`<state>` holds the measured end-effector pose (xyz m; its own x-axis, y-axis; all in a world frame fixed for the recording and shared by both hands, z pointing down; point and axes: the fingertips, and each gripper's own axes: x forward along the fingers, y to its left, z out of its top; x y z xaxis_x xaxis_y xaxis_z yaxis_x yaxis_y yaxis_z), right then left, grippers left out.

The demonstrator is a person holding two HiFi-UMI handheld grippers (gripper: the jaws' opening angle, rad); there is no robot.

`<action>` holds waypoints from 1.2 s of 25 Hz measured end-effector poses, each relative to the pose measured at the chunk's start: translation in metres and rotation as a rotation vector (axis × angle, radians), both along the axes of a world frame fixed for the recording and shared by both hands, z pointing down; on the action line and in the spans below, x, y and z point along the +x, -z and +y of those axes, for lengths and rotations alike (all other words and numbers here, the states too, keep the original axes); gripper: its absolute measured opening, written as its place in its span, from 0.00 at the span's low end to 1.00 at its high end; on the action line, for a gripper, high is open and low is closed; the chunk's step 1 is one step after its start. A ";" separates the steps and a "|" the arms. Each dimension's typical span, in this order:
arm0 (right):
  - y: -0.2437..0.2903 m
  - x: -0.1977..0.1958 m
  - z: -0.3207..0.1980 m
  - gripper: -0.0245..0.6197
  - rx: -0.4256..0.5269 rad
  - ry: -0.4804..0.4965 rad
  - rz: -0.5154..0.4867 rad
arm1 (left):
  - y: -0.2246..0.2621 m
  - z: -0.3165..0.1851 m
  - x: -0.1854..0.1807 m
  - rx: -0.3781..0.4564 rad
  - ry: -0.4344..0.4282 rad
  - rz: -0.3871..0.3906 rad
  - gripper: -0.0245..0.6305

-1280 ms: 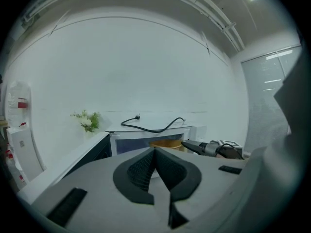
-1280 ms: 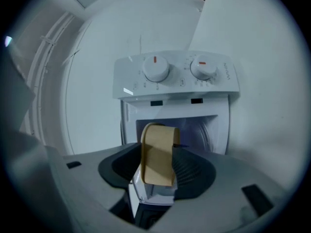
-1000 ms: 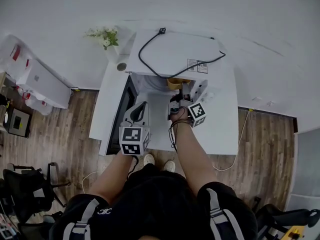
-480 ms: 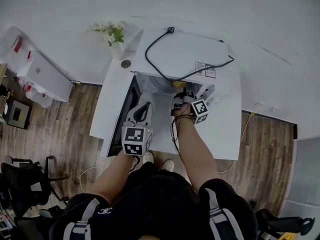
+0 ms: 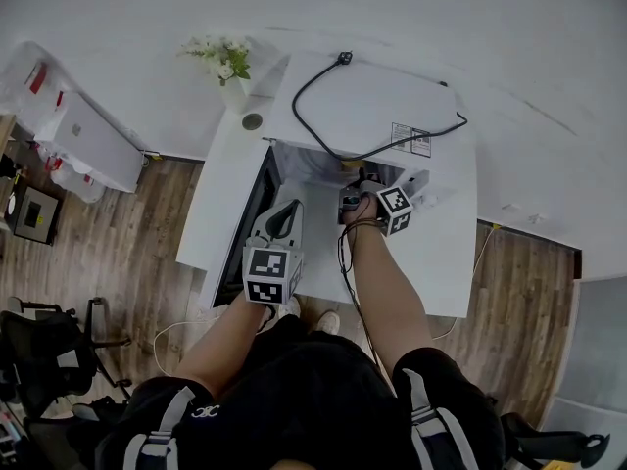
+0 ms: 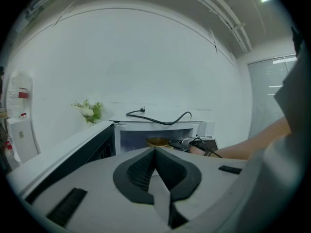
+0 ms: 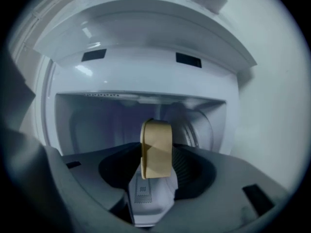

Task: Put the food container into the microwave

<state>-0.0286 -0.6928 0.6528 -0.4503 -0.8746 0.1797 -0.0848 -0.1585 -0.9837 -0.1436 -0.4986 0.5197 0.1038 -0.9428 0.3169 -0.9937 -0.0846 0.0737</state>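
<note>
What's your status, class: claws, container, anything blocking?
Left claw shut, empty. Right claw shut on container at microwave opening. Door open; nothing blocking.

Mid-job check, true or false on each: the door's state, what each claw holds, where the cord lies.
1. The microwave door stands open. True.
2. The right claw is empty. False: it is shut on the food container, held at the microwave opening.
3. The left claw grips the door. False: it is shut on nothing.
4. A black cord lies on the microwave's top. True.
</note>
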 end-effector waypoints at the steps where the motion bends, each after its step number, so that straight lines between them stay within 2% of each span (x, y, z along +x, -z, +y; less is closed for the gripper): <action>1: -0.004 -0.002 0.002 0.35 -0.032 0.010 0.012 | 0.000 0.000 -0.001 -0.001 0.000 0.001 0.05; 5: -0.011 -0.006 0.009 0.35 -0.092 0.039 0.056 | 0.001 -0.001 -0.001 0.006 0.001 0.014 0.05; 9: -0.003 -0.006 0.013 0.34 -0.062 0.066 0.085 | 0.001 -0.003 0.000 0.008 -0.004 0.020 0.05; 11: -0.001 -0.004 0.020 0.29 -0.044 0.086 0.121 | 0.001 -0.004 0.000 0.009 -0.003 0.026 0.05; 15: 0.002 0.005 0.038 0.07 0.001 0.135 0.226 | 0.001 -0.007 0.001 0.012 0.003 0.040 0.05; 16: 0.005 0.008 0.043 0.04 0.020 0.148 0.250 | 0.002 -0.008 0.001 0.013 0.003 0.045 0.05; 23: 0.045 0.024 0.084 0.04 0.216 0.243 0.420 | 0.013 -0.008 0.012 0.033 -0.007 0.055 0.05; 27: 0.081 0.034 0.110 0.04 0.388 0.277 0.576 | 0.018 -0.004 0.023 0.044 -0.028 0.050 0.05; 30: 0.110 0.048 0.122 0.04 0.486 0.270 0.737 | 0.022 -0.001 0.034 0.056 -0.051 0.054 0.05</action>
<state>0.0195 -0.5706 0.5430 -0.5675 -0.8110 0.1423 -0.6898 0.3740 -0.6199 -0.1097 -0.4993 0.4974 0.1674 -0.9518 0.2569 -0.9827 -0.1402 0.1211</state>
